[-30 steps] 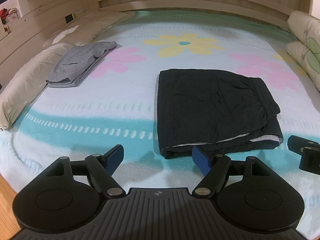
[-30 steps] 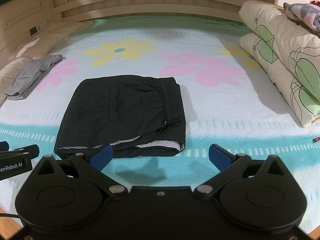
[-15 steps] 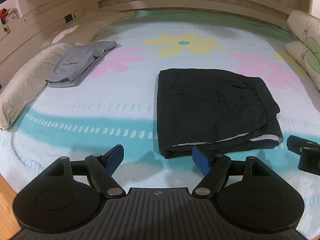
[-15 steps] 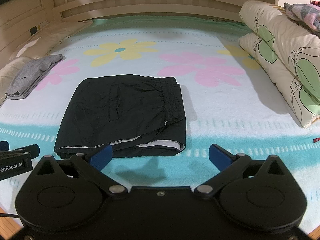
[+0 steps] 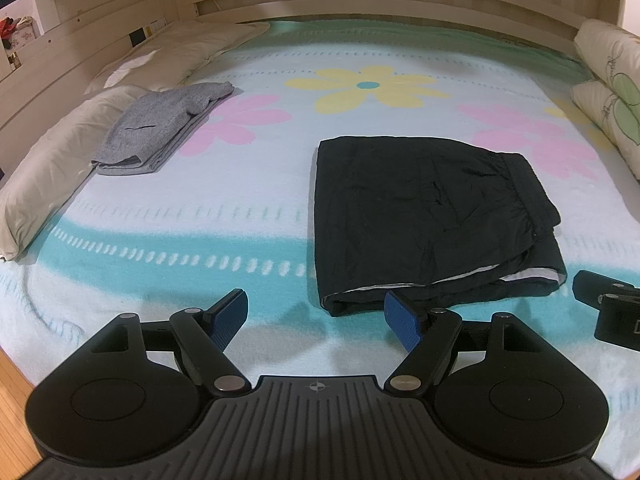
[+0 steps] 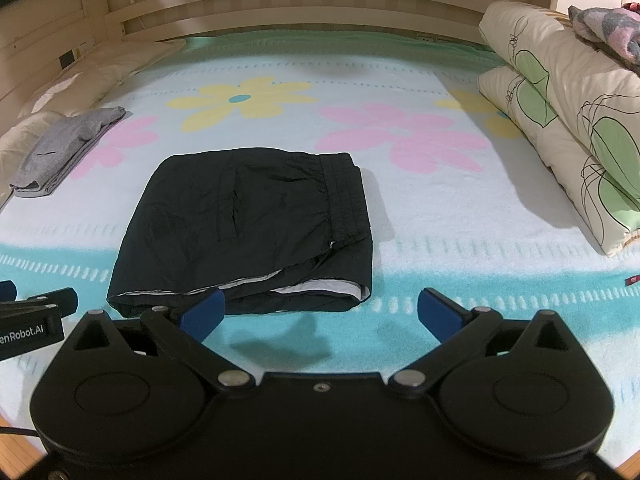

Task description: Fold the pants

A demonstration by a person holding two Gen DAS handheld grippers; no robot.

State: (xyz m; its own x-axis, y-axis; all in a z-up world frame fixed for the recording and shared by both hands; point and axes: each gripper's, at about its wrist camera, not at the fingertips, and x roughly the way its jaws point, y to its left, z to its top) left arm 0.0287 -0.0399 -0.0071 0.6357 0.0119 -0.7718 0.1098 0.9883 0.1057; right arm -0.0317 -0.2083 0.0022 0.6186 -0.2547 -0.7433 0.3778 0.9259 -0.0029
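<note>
Black pants (image 5: 428,216) lie folded into a flat rectangle on the flowered bed blanket (image 5: 248,208), white lining showing at the near edge; they also show in the right wrist view (image 6: 248,232). My left gripper (image 5: 316,316) is open and empty, just in front of the pants' near left corner. My right gripper (image 6: 320,312) is open and empty, in front of the pants' near right corner. Neither touches the cloth. Each gripper's tip shows at the edge of the other view.
A folded grey garment (image 5: 160,128) lies at the far left by white pillows (image 5: 56,160). Folded flowered quilts (image 6: 572,128) stack along the right side. A wooden headboard (image 6: 312,4) runs behind. The bed's near edge and wood floor (image 5: 12,400) are below.
</note>
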